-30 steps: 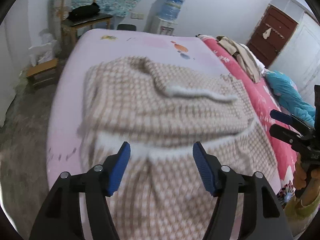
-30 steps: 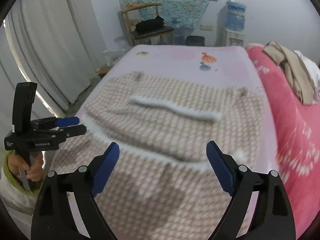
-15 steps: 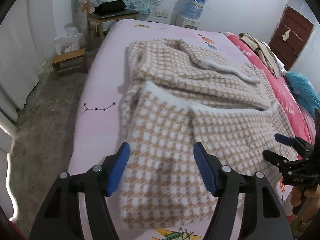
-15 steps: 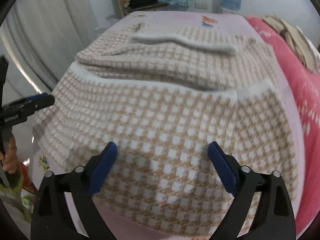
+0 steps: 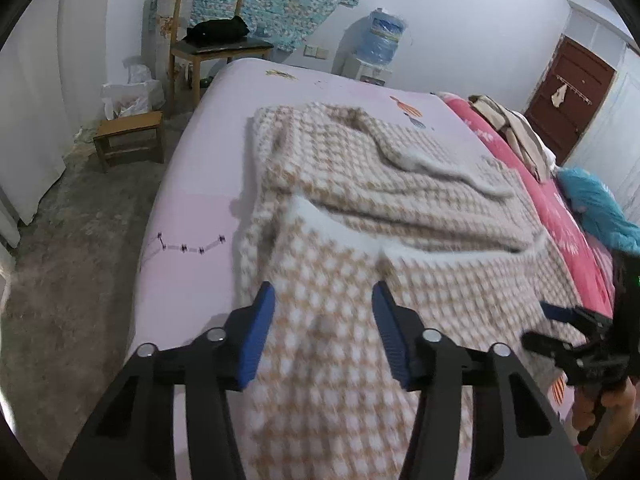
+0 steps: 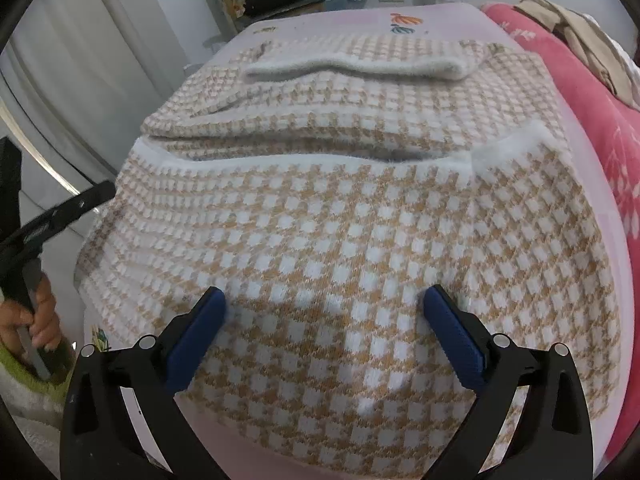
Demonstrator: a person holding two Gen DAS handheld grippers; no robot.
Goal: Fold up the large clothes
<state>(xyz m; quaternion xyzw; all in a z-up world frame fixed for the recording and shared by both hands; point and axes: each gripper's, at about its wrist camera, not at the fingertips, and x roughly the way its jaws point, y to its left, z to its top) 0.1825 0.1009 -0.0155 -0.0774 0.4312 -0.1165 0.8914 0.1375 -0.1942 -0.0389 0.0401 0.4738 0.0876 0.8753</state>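
A large tan-and-white checked sweater (image 6: 360, 216) is spread on the pink sheet of a bed (image 5: 192, 184), its near half doubled over the far half so that a white ribbed hem (image 6: 304, 160) runs across the middle; a white cuff (image 6: 352, 66) lies across the far part. The left tool (image 5: 323, 334) is held over the near left part of the sweater, its blue pads (image 5: 256, 336) closing with knit seen between them, though no pressing on the cloth can be made out. The right tool (image 6: 324, 344) is held low over the near edge, its pads (image 6: 452, 340) spread wide and opening, nothing gripped. A red quilt (image 6: 600, 128) lies along the right side of the bed. A chair (image 5: 208, 44) and a water bottle (image 5: 384, 36) are seen by the far wall.
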